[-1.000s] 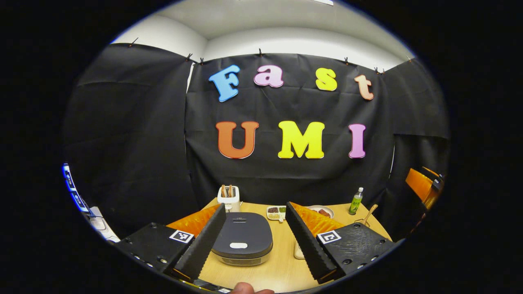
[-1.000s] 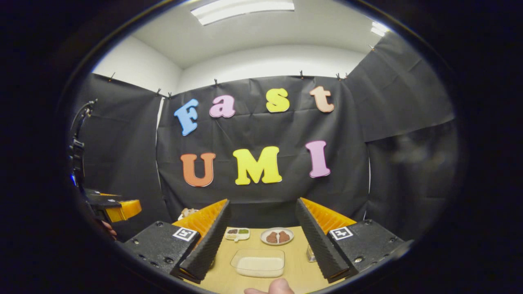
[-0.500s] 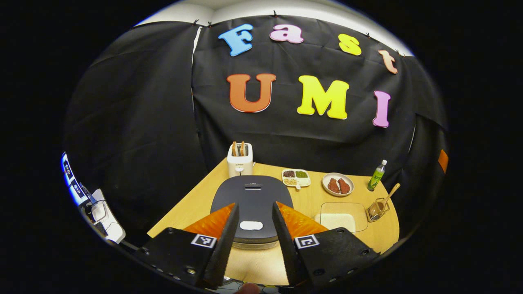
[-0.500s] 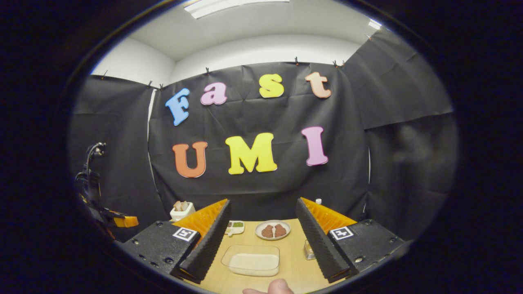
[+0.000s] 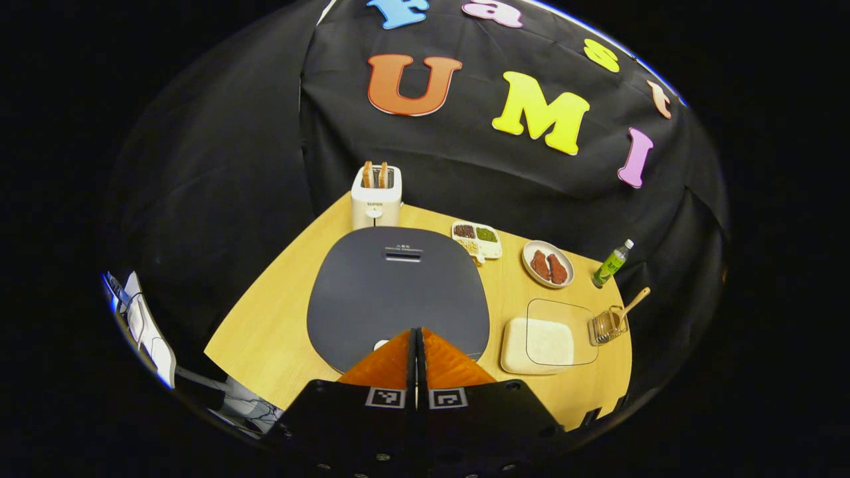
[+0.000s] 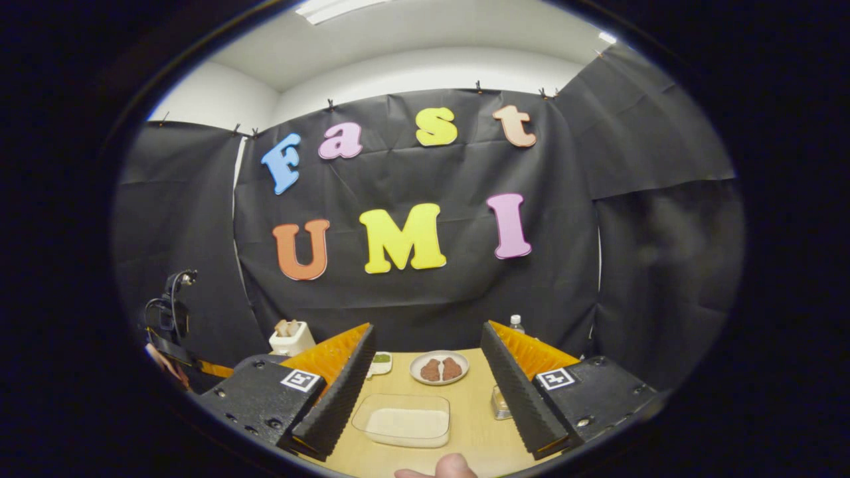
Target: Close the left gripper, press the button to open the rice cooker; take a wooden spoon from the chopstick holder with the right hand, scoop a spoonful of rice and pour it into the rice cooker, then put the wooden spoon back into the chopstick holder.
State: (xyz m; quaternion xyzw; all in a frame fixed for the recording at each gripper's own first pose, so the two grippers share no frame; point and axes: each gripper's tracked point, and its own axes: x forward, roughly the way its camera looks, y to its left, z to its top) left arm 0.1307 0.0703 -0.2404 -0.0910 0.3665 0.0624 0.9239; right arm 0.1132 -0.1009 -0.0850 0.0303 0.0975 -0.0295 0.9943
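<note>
While its two orange-backed fingers press flat against each other with nothing between them, the left gripper (image 5: 417, 332) hangs over the near edge of the dark grey, rounded-square rice cooker (image 5: 397, 289), whose lid is down. One small white oval button (image 5: 380, 344) peeks out just left of the fingertips; whether they touch it I cannot tell. To the right of the cooker on the pale wooden table (image 5: 265, 332) sits one clear rectangular container of white rice (image 5: 548, 335). Just beyond its right end stands one wire chopstick holder (image 5: 603, 326) with a single wooden spoon (image 5: 633, 305) leaning out of it. Farther back come one round white plate carrying two brown pieces of food (image 5: 547, 264), one divided white tray of beans (image 5: 476, 238), and one green bottle with a white cap (image 5: 611, 263). At the far edge stands one white toaster (image 5: 376, 194) with two slices in its slots.

In the right gripper view, the right gripper (image 6: 425, 362) is spread wide and holds nothing. One fingertip of the person's hand (image 6: 443, 467) shows at the bottom edge. Between the gripper's two black ribbed fingers (image 6: 335, 398) lies the rice container (image 6: 402, 421), with the plate (image 6: 439, 367) beyond it. The chopstick holder (image 6: 500, 403) sits just beside the right finger, mostly hidden.
</note>
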